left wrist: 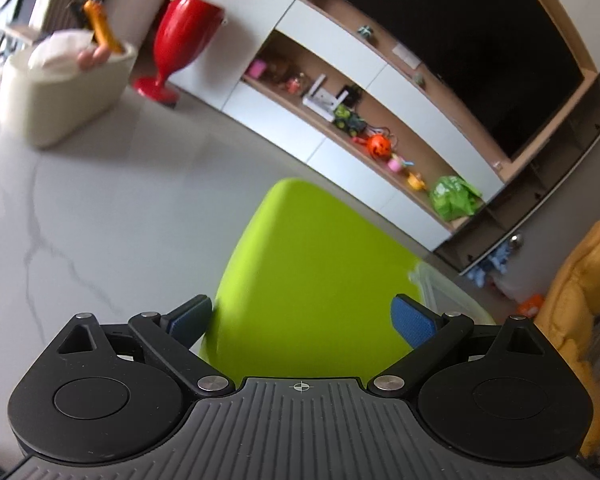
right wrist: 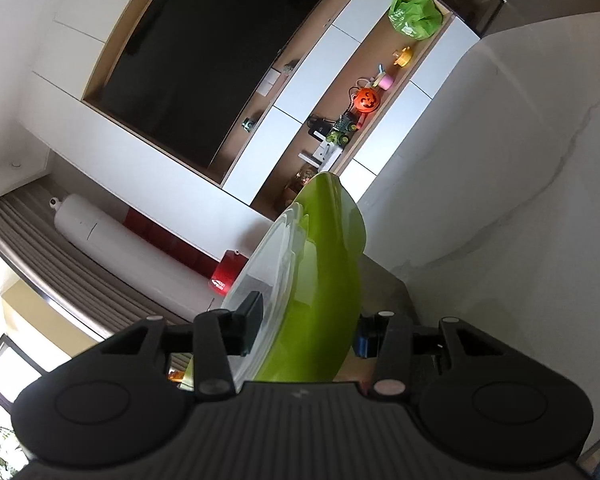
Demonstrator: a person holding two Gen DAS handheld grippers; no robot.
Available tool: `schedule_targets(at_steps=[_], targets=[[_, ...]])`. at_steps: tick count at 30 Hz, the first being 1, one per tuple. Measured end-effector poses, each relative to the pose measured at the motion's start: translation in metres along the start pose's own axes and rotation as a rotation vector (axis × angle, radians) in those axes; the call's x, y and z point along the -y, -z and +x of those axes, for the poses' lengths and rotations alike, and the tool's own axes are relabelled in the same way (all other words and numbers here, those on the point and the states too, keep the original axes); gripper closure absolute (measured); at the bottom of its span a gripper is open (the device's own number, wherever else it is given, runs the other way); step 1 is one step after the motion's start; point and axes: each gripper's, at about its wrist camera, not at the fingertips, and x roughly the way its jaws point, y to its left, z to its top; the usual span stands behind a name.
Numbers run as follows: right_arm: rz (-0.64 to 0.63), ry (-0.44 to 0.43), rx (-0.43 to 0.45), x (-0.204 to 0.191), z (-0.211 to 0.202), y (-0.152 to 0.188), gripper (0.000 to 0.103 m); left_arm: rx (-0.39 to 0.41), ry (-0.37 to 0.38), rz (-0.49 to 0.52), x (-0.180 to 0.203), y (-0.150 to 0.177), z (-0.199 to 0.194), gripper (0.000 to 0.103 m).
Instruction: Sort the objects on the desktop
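R hand-held gripper (right wrist: 306,334) rolled sideways, clamped on green bowl (right wrist: 320,280); L hand-held gripper (left wrist: 302,318) apart around it.

One green bowl (left wrist: 312,280), one clear lid (right wrist: 260,264), one beige bin (left wrist: 64,92).

The left gripper (left wrist: 303,320) is matte black plastic with a grey ribbed centre plate bearing a small white crosshair at twelve o'clock. Round black housings sit at nine and three o'clock, joined by linkage arms with silver rivets. Its fingers (left wrist: 414,320) carry blue textured pads. The right gripper (right wrist: 306,330) shares this build; one blue pad shows at three o'clock.
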Motion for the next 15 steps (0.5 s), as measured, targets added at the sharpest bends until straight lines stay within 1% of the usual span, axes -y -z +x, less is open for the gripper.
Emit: schedule_targets(at_steps=[2, 4, 5, 6, 7, 8, 9, 10, 12, 13, 15], targets=[[0.001, 0.002, -0.003, 0.0, 0.002, -0.001, 0.056, 0.005, -0.017, 0.012, 0.003, -0.004, 0.002, 0.004], [-0.009, 0.001, -0.007, 0.0, 0.004, -0.001, 0.055, 0.002, -0.012, 0.008, 0.001, -0.001, -0.001, 0.004], [-0.018, 0.003, -0.006, 0.0, 0.003, 0.0, 0.053, 0.0, -0.009, 0.006, -0.001, 0.001, -0.003, 0.004], [-0.029, 0.013, 0.001, -0.001, -0.001, 0.001, 0.05, 0.006, -0.009, -0.022, -0.006, 0.005, -0.009, 0.004], [-0.04, 0.029, 0.014, 0.0, -0.008, 0.004, 0.043, 0.012, -0.01, -0.052, -0.012, 0.01, -0.016, 0.004], [-0.043, 0.04, 0.032, 0.0, -0.015, 0.007, 0.034, 0.027, -0.012, -0.087, -0.02, 0.017, -0.027, 0.004], [-0.041, 0.042, 0.059, 0.002, -0.023, 0.011, 0.03, 0.043, -0.018, -0.113, -0.026, 0.023, -0.037, 0.004], [-0.037, 0.037, 0.092, 0.004, -0.035, 0.015, 0.022, 0.056, -0.029, -0.129, -0.031, 0.03, -0.048, 0.004], [-0.056, 0.028, 0.134, 0.005, -0.057, 0.025, 0.019, 0.055, -0.03, -0.117, -0.032, 0.041, -0.069, 0.004], [-0.083, 0.025, 0.135, 0.004, -0.067, 0.029, 0.019, 0.033, -0.014, -0.084, -0.029, 0.046, -0.077, 0.004], [-0.156, 0.03, 0.121, -0.003, -0.08, 0.038, 0.019, -0.073, 0.031, 0.025, -0.016, 0.054, -0.078, 0.004]])
